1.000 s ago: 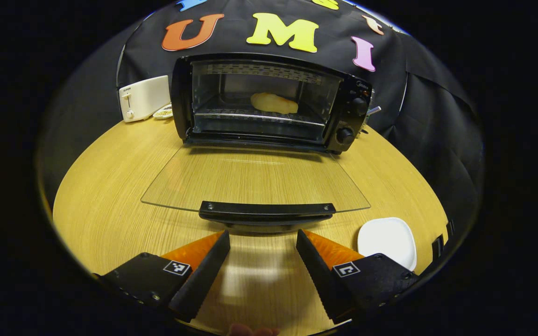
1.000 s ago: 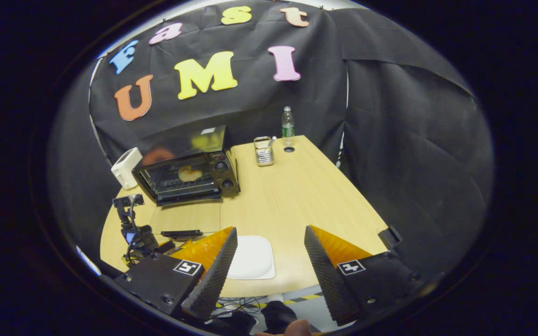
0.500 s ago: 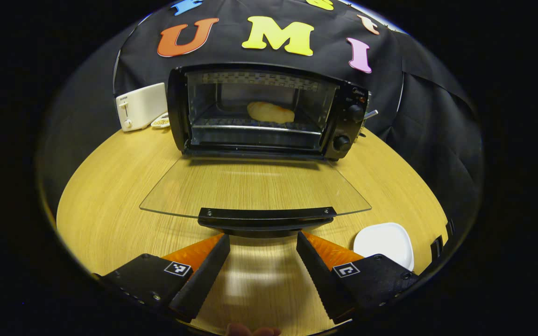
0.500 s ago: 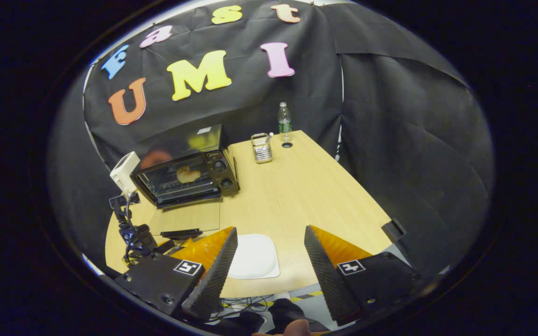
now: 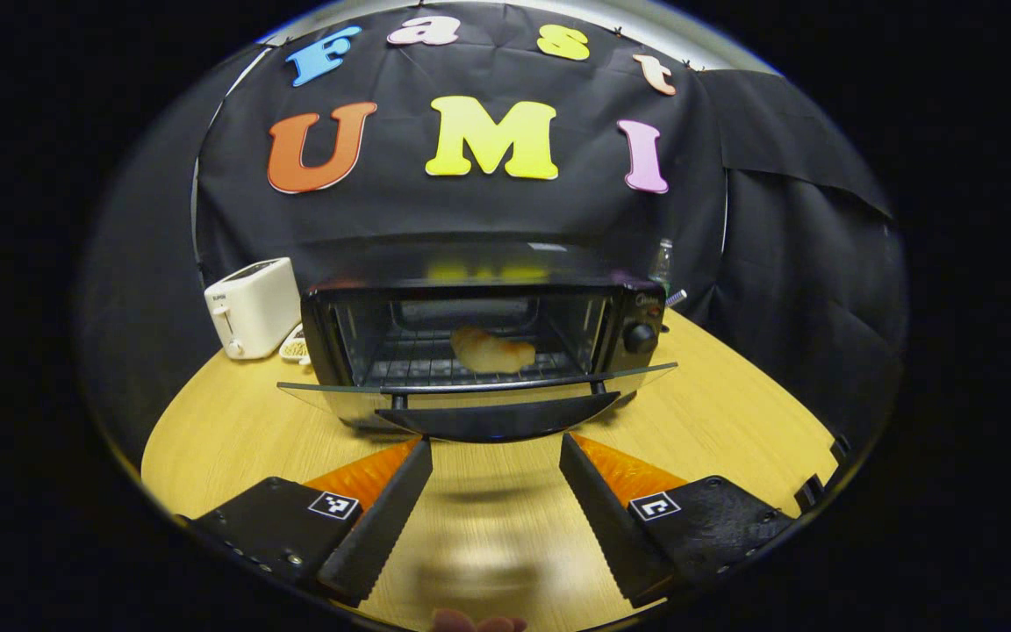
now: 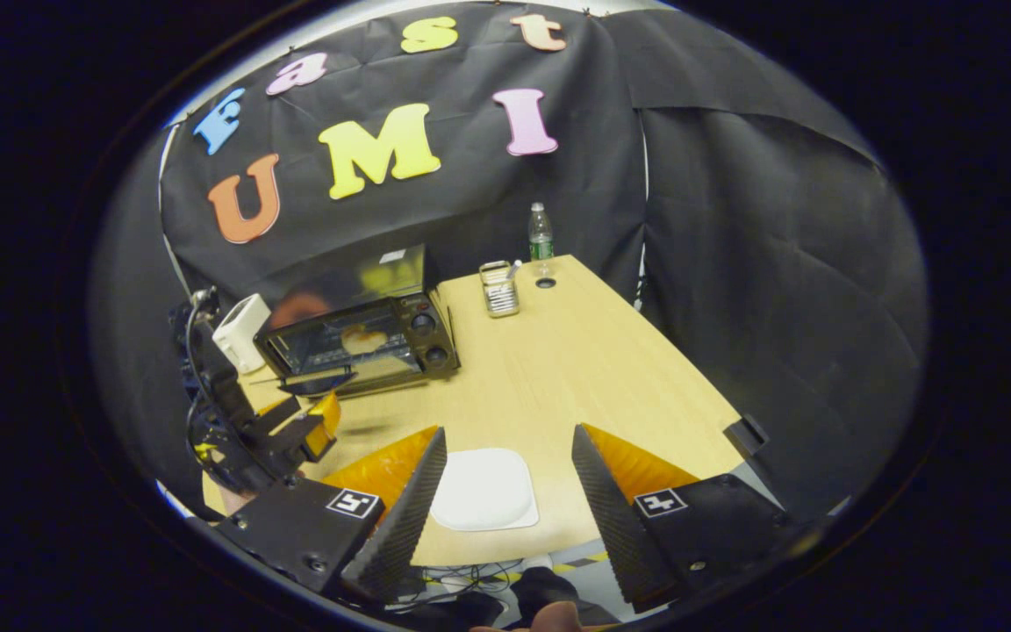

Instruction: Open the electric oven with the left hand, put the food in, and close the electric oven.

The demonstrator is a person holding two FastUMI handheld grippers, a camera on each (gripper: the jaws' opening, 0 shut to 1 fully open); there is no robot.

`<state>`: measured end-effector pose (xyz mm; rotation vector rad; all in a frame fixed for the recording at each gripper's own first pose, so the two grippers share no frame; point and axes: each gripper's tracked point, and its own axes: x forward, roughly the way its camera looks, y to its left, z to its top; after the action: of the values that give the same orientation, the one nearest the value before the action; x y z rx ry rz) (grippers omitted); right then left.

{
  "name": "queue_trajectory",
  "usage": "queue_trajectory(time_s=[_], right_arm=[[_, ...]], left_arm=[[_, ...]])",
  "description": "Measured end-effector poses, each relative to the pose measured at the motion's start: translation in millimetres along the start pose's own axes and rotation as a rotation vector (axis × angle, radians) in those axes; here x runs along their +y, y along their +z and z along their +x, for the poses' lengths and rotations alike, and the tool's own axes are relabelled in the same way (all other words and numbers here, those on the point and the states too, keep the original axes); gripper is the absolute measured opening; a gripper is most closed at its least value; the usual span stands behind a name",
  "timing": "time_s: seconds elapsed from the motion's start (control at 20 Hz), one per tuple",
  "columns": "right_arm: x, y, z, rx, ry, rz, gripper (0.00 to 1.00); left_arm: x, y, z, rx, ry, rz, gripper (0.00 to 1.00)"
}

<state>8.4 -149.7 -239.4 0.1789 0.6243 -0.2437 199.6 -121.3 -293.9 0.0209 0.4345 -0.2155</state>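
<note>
**At the oven front: door half raised, food on the rack**

Just below the door handle (image 5: 498,423), the left gripper (image 5: 495,465) is spread wide, fingers flanking the handle from beneath and pinching nothing. The glass door (image 5: 470,391) is tilted partway up. Behind it the food (image 5: 492,351) lies on the rack inside the oven (image 5: 479,342), at the far left of the table (image 5: 716,412). Nearer, the right gripper (image 6: 505,491) hangs spread and empty over a white plate (image 6: 483,490), well apart from the oven. To close well, I judge the left gripper should push up and away, staying centred under the handle so the door swings evenly until it seats.
</note>
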Motion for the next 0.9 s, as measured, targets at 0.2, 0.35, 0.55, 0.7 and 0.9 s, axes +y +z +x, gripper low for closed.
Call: queue_trajectory(time_s=[0.2,0.35,0.55,0.7,0.9], right_arm=[[-4.2,14.0,-4.1,-0.039,-0.005,-0.016,0.9],[-4.7,34.1,-7.1,-0.084,0.005,-0.026,0.91],[7.5,71.2,0.7,-0.166,0.061,-0.051,0.9],[21.1,96.0,10.5,-0.229,0.127,-0.116,0.91],[45.8,120.9,9.1,-0.323,0.229,-0.221,0.9]], left_arm=[[0.7,48.6,23.3,-0.085,0.01,0.009,0.96],[-5.7,85.3,15.2,-0.144,0.013,0.008,0.96],[-7.1,139.7,-18.4,-0.232,0.04,0.001,0.96],[-1.5,183.3,-59.3,-0.324,0.093,-0.004,0.96],[-4.2,216.2,-124.3,-0.375,0.157,-0.049,0.96]])
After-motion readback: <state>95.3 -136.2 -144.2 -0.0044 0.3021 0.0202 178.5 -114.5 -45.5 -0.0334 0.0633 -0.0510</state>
